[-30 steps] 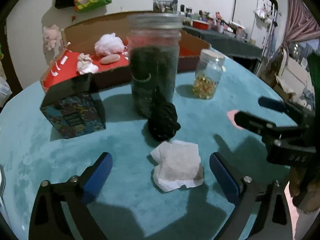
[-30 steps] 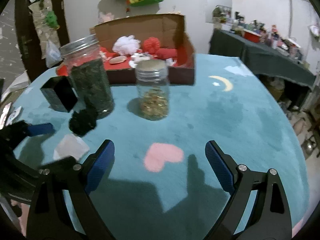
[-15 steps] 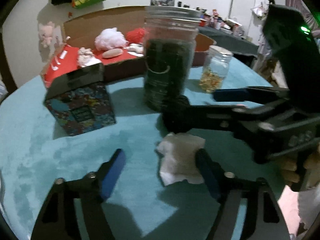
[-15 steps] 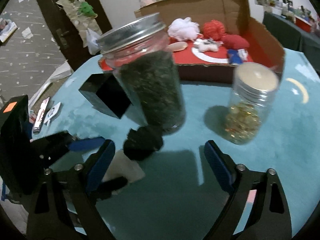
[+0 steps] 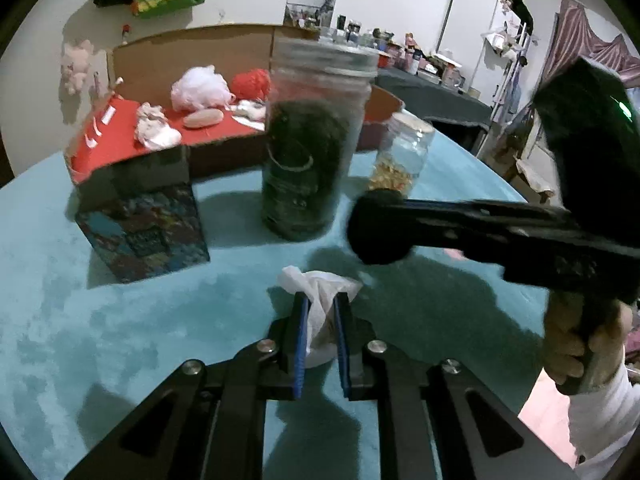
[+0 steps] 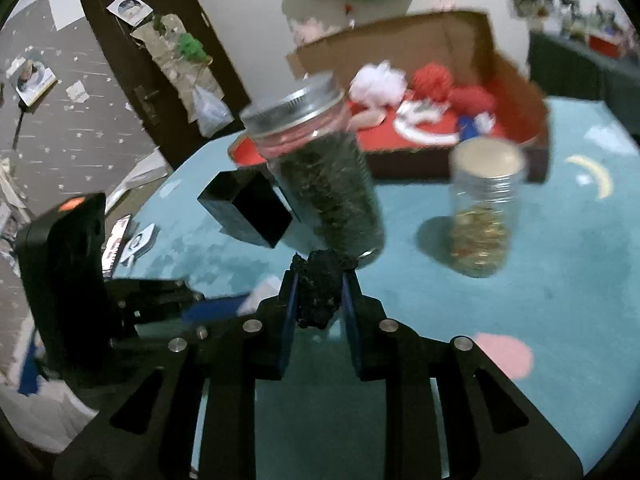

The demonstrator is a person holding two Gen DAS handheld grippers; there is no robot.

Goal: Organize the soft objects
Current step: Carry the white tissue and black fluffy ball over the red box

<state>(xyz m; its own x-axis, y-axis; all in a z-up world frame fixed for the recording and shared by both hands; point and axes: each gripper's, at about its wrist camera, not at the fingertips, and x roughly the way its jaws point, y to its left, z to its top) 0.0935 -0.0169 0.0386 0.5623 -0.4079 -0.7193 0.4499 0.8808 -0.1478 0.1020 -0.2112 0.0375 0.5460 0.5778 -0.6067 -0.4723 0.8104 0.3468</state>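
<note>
Left wrist view: left gripper clamped on the crumpled white tissue, blue pads pressed in on both sides, wad bulging out above them, over the teal table cover. Right gripper crosses in from the right, black, blurred; its tip carries the black fuzzy ball, raised clear of the cover. A hand with a white sleeve grips its handle. Beyond the tissue: tall jar of dark leaves, upright, metal lid. To its right, the small jar with golden contents. To its left, a patterned box with a black top. Behind them the open cardboard box with red lining holds a white pouf, a red pouf and small pale items.

Right wrist view: right gripper closed on the black fuzzy ball, which fills the gap between the blue pads. Tall jar of dark leaves just behind the ball; touching or not, cannot tell. Small jar with golden contents stands apart to the right. Patterned box seen from its black side, left of the tall jar. Left gripper body at far left; a bit of white tissue shows near its tip. Pink heart on the cover, lower right
</note>
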